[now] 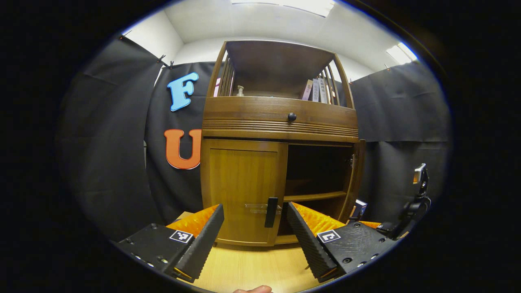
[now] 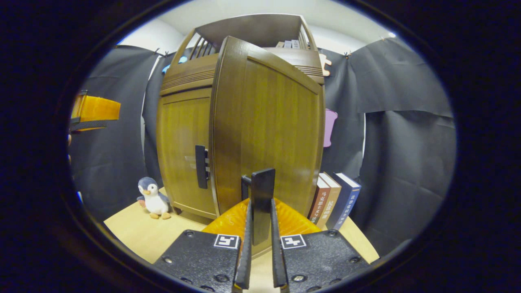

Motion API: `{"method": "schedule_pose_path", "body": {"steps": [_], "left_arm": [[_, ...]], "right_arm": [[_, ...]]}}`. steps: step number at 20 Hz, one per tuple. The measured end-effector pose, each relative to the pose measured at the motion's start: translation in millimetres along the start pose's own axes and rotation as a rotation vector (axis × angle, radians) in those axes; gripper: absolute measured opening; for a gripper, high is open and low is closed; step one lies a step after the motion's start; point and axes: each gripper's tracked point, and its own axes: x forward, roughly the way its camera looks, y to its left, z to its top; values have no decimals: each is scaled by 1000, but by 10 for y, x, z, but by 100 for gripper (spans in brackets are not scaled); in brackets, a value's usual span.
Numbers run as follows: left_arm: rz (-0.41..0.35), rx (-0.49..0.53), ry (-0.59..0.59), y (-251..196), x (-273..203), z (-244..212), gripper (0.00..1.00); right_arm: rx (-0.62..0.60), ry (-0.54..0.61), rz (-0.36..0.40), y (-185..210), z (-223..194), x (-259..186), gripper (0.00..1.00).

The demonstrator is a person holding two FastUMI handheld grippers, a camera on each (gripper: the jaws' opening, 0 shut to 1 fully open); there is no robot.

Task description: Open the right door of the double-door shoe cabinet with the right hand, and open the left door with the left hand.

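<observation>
The right gripper (image 2: 259, 228) was clamped on the right door's (image 2: 276, 134) black handle (image 2: 261, 203), door swung wide. The left gripper (image 1: 254, 228) gaped before the closed left door's (image 1: 242, 191) handle (image 1: 271, 212); rigid, light wood, probably best pinched by that slim bar

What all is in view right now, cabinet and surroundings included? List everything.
Shoe cabinet: one, brown wood, on the table against the black cloth.
Left door: one, brown, closed.
Left door handle: one, black, between the left claw's open fingers, untouched.
Right door: one, brown, swung open.
Right door handle: one, black, clamped in the right claw.
Drawer knob: one, black, above the doors.
Upper shelf books: several, pale, at its right end.
Bottle: one, pale, upper shelf, left.
Standing books: three, brown, tan, navy, right of the cabinet.
Penguin toy: one, blue-white, left of the cabinet.
Table: one, light wood.
Left claw: black-orange, open.
Right claw: black-orange, shut.
</observation>
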Motion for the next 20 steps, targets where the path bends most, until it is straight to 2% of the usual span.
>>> {"method": "schedule_pose_path", "body": {"steps": [3, 12, 20], "left_arm": [[-8, 2, 3, -44, 21, -20, 95], [-50, 2, 15, -273, 101, -78, 95], [-81, -3, 34, -429, 206, -174, 95]], "right_arm": [[20, -2, -2, -86, -3, -70, 20], [39, 0, -26, -321, -37, -202, 15], [51, 7, -98, -688, -49, -333, 11]]}}
